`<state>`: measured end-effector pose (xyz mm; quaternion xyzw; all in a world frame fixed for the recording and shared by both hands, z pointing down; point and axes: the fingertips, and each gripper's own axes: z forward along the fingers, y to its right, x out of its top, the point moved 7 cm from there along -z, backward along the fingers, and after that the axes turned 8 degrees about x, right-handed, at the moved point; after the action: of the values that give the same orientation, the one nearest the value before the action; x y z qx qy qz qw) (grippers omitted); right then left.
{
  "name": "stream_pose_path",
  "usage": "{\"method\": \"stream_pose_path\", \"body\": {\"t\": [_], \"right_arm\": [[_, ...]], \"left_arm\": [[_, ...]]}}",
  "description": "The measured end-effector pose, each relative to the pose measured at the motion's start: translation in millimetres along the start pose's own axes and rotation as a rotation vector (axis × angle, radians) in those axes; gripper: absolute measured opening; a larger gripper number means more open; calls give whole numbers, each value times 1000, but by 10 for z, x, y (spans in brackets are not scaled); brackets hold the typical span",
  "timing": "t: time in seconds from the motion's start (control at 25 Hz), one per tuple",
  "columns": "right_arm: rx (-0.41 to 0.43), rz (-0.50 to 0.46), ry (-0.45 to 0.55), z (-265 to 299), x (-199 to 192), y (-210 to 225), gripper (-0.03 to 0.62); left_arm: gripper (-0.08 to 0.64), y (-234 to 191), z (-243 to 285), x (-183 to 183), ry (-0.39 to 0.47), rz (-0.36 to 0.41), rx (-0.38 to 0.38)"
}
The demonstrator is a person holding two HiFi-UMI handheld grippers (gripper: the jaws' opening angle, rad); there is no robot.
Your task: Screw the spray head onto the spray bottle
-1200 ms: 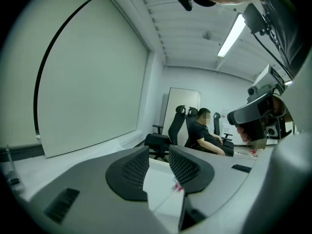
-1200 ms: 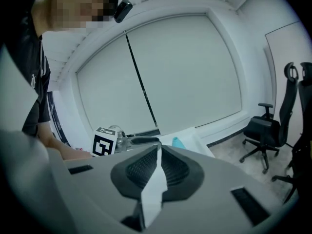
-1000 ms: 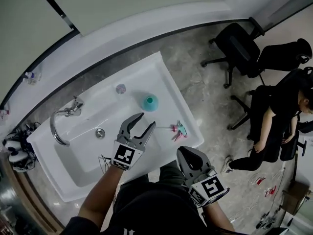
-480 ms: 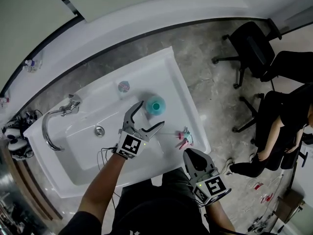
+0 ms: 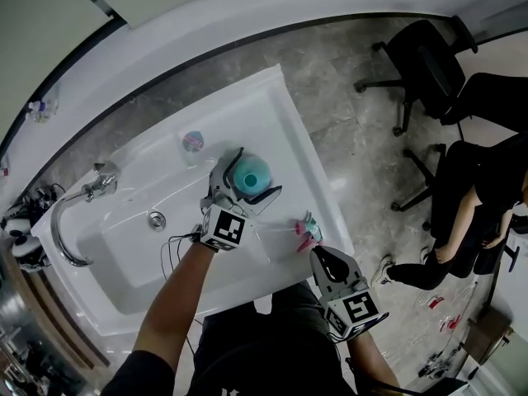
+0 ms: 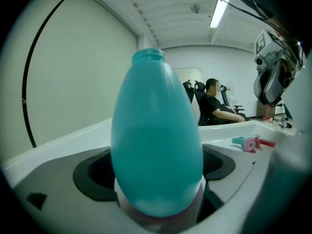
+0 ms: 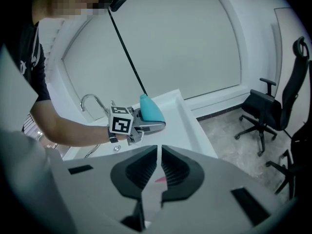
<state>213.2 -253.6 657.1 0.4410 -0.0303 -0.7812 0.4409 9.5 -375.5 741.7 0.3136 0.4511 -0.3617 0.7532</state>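
A teal spray bottle point(image 5: 250, 174) without a head stands upright on the white sink's point(image 5: 285, 110) right ledge; it fills the left gripper view point(image 6: 156, 145). My left gripper point(image 5: 257, 172) has just been opening its jaws, and they now stand wide on either side of the bottle with the pads off it. The teal and pink spray head point(image 5: 304, 229) lies on the ledge near the front right corner, also seen past the bottle point(image 6: 251, 143). My right gripper point(image 5: 323, 256) is shut and empty, just in front of the spray head.
A chrome faucet point(image 5: 70, 221) and the drain point(image 5: 157, 219) lie left in the basin. A small round object point(image 5: 193, 141) sits on the back ledge. Office chairs point(image 5: 421, 64) and a seated person point(image 5: 487, 196) are on the floor to the right.
The left gripper moved forward with its jaws spreading and now straddles the bottle. The right gripper moved closer to the spray head, still shut.
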Motion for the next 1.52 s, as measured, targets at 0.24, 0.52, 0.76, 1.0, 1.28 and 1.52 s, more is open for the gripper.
{"method": "stream_pose_path", "body": {"t": [0.24,0.52,0.76,1.0,1.28,1.52], "right_arm": [[-58,-29,-70,149,-95,154,52],[-176,-70,-182,315,-222,352,127],[-218,-141,-304,514,-226,392,164],[-219,-117,-405,610,-307,436,175],[-161,-105,-409,600,-307,488,161],[-114,-115,-353,347,2,391,160]], "left_arm": [[477,-46,105,-104,-55,61,35],[453,-61,125,-84,-93,60,10],[451,-77,95,-75,-113,30,-32],[450,-93,80,-64,-110,10,-41],[449,-133,-42,-2,-118,-10,-56],[449,-161,-211,151,-174,-58,-114]]}}
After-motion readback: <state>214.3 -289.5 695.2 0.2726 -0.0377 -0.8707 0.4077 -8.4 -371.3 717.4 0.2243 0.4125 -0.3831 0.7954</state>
